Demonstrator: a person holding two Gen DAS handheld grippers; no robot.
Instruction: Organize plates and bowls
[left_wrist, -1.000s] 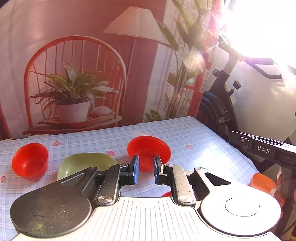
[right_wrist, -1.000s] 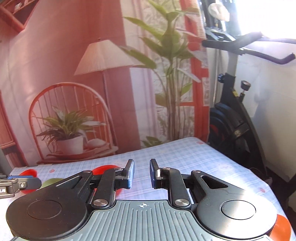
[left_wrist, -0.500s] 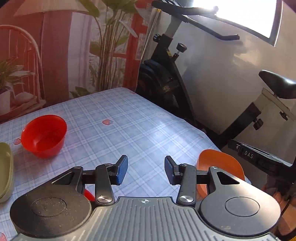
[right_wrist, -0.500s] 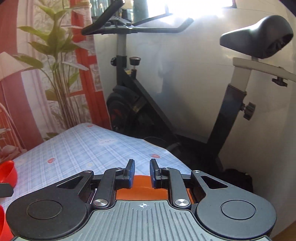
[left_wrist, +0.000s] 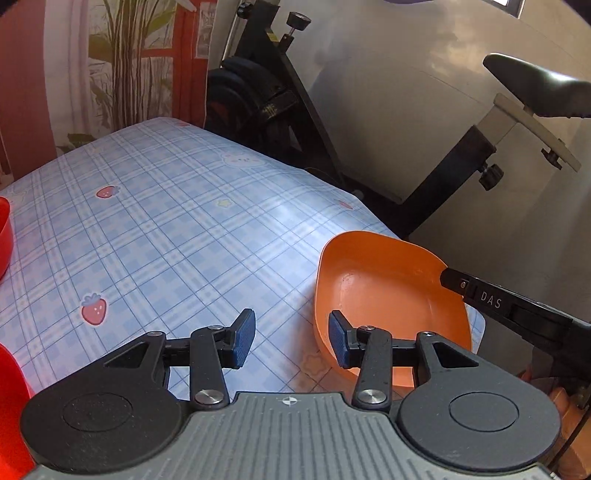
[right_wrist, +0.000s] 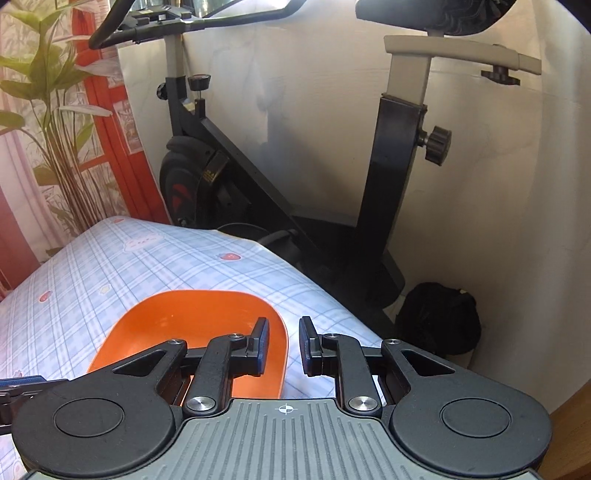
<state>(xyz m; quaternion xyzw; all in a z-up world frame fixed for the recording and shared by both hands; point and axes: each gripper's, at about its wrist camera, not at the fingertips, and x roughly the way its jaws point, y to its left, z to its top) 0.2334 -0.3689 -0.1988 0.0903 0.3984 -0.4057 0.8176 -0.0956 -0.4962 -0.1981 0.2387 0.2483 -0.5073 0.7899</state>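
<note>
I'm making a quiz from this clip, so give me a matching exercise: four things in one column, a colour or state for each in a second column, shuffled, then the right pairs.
Things:
1. left gripper
2. plate
3. tablecloth
4. exercise bike

Colour or state:
A. orange, at the table's right edge
B. black frame, standing beside the table
C. open, holding nothing
D. blue checks with strawberries

Pairs: 1-C, 2-A, 3-D, 4-B
</note>
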